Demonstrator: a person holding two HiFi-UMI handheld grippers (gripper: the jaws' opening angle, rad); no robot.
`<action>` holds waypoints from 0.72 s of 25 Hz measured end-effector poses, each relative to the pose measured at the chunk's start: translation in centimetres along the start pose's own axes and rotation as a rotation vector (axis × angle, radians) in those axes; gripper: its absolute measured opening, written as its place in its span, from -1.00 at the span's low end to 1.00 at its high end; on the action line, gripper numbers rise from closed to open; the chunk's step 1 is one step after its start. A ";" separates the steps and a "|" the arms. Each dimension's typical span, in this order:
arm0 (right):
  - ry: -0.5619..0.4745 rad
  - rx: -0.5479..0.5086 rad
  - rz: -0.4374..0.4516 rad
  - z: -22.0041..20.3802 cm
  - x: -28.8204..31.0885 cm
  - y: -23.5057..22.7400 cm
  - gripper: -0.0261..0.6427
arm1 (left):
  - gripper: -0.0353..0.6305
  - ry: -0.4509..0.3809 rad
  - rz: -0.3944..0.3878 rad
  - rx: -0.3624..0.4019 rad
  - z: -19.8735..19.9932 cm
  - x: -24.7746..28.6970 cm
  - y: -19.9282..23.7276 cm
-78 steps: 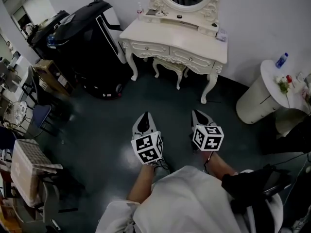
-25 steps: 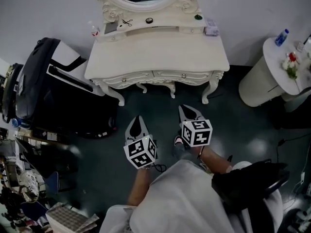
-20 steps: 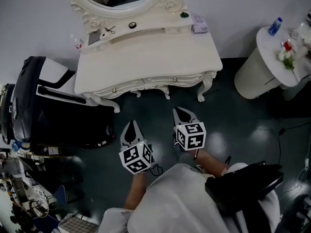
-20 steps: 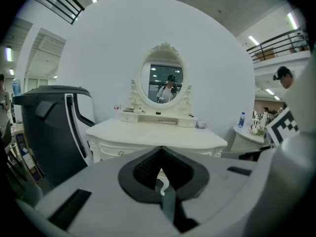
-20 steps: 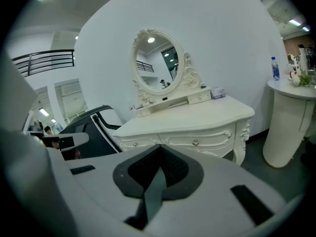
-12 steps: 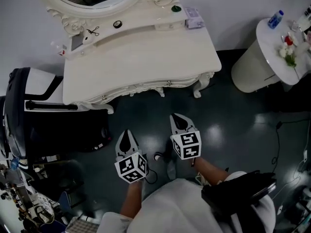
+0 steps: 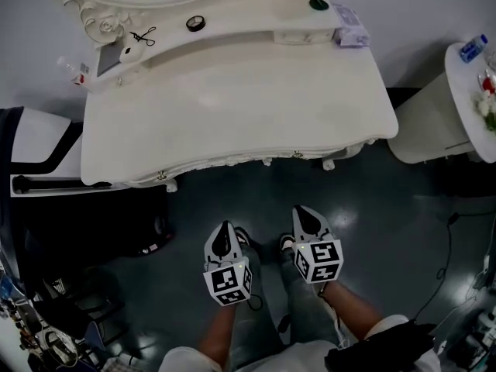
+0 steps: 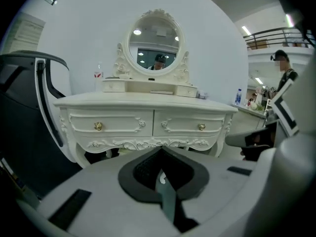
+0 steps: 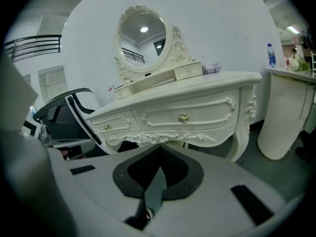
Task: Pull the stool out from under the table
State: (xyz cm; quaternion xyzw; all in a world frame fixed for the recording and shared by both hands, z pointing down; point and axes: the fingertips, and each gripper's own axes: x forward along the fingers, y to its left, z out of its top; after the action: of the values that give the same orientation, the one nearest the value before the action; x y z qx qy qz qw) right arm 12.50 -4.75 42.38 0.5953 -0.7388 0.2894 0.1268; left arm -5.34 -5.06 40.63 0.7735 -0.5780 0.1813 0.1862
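Observation:
A white carved dressing table [image 7: 232, 107] with an oval mirror [image 8: 154, 42] fills the top of the head view. The stool is hidden under it from above; only a pale sliver of the stool [image 9: 174, 143] shows below the carved apron, between the table's legs. My left gripper [image 7: 225, 228] and right gripper [image 7: 304, 211] hover side by side over the dark floor, a short way in front of the table's drawers [image 8: 153, 125]. Both point at the table. Each has its jaws shut with nothing between them, as seen for the left gripper [image 8: 160, 149] and the right gripper [image 9: 159, 147].
A large black and white chair [image 7: 46, 192] stands close to the table's left end. A round white side table [image 7: 461, 115] with a bottle [image 7: 471, 49] stands at the right. Scissors [image 7: 141, 36] and a small box [image 7: 350, 36] lie on the table's shelf. The person's legs [image 7: 310, 301] are below the grippers.
The whole view has come closer to the table, whose top now fills the upper frame. Both grippers have advanced toward its front, still side by side and shut.

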 end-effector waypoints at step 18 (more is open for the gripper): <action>-0.040 -0.029 -0.048 -14.5 20.6 -5.8 -0.93 | -0.90 -0.099 -0.058 0.024 -16.3 19.3 7.5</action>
State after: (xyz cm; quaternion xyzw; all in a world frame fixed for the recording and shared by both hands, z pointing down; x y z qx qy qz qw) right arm 10.43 -13.70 66.56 0.6166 -0.7308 0.2638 0.1276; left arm -8.46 -14.85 64.88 0.8001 -0.5618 0.1443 0.1533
